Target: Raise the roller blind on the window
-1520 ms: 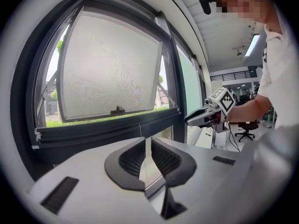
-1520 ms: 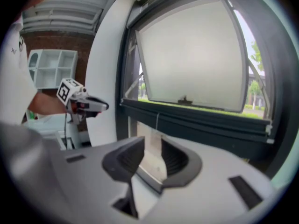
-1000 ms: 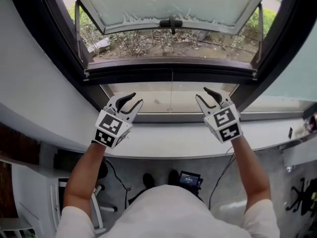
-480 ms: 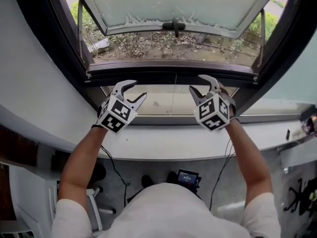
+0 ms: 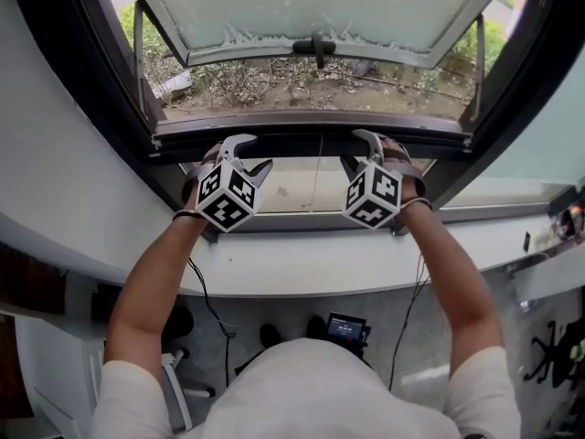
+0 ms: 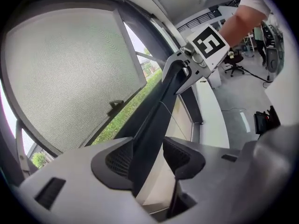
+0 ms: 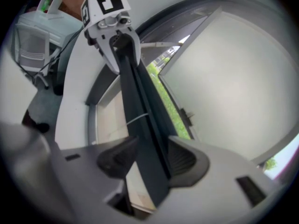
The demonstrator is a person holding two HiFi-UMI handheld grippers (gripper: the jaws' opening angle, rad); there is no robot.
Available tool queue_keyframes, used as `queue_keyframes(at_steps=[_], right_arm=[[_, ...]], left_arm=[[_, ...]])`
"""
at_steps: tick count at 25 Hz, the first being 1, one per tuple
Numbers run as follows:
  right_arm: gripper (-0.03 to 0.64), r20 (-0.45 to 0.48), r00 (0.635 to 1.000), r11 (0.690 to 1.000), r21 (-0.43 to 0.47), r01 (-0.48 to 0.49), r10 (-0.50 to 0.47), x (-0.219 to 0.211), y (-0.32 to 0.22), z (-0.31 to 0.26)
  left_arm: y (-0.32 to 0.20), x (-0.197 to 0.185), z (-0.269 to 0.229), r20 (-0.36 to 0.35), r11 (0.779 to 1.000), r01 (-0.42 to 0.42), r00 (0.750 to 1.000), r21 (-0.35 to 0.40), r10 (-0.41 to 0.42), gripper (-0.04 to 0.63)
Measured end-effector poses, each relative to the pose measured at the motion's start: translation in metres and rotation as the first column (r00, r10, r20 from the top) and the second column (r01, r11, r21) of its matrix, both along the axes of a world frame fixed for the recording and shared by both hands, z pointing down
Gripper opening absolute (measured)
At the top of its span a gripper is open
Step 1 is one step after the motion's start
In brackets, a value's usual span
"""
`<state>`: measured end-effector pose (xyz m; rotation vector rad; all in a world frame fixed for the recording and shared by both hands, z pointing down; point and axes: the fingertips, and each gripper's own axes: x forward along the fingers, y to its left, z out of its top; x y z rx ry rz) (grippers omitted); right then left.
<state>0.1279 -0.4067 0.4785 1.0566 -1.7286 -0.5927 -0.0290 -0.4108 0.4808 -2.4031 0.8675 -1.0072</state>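
Left gripper view: gripper [image 6: 149, 156] straddles dark bar [image 6: 161, 101].

Dark bar [image 5: 311, 143] crosses between both pairs of jaws; beyond it, seemingly clear air under tilted sash [image 5: 311, 7].

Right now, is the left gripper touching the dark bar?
Cannot tell. Left gripper view: the left gripper, jaws just opening, straddles the dark bar; one pad clear, other unclear.

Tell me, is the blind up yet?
Not yet. Done: left gripper and right gripper sit at the dark bar across the window. In hand: their jaws, just opened wide, straddle it without squeezing. Still to do: clamping on and lifting.
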Motion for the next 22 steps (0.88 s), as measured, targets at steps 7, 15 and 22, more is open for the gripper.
queue_keyframes(at_steps=[7, 15, 22], right_arm=[[0.192, -0.177, 0.984, 1.0, 0.002, -0.004, 0.004, 0.002, -0.013, 0.014], [0.19, -0.327, 0.945, 0.999, -0.032, -0.014, 0.003, 0.005, -0.017, 0.023], [0.19, -0.404, 0.915, 0.998, -0.06, -0.019, -0.007, 0.005, -0.018, 0.023]], left_arm=[[-0.009, 0.006, 0.015, 0.129, 0.999, 0.01, 0.992, 0.03, -0.013, 0.209], [-0.016, 0.006, -0.005, 0.148, 0.992, 0.01, 0.989, 0.126, -0.029, 0.209], [-0.019, 0.007, -0.002, 0.171, 0.99, 0.039, 0.983, 0.132, -0.062, 0.207]])
